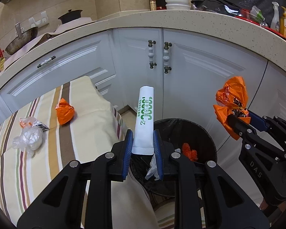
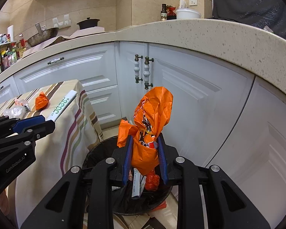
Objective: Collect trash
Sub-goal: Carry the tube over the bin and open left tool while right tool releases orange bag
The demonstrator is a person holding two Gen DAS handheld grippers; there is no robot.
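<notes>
My left gripper [image 1: 143, 143] is shut on a white sachet with green print [image 1: 144, 118], held upright over the near edge of the black-lined trash bin [image 1: 204, 131]. My right gripper [image 2: 145, 147] is shut on a crumpled orange plastic bag [image 2: 152, 118], held above the trash bin [image 2: 97, 152]. That orange bag [image 1: 231, 103] and the right gripper [image 1: 238, 122] appear at the right in the left wrist view. The left gripper [image 2: 47, 121] with its sachet [image 2: 63, 105] appears at the left in the right wrist view. An orange wad [image 1: 189, 151] and a white packet [image 2: 136, 183] lie inside the bin.
A striped tablecloth [image 1: 82, 152] covers the table left of the bin. On it lie an orange wad [image 1: 64, 113], a clear plastic wad [image 1: 28, 139] and a small foil wrapper [image 1: 39, 125]. White cabinets [image 1: 190, 80] and a curved counter [image 1: 162, 17] stand behind.
</notes>
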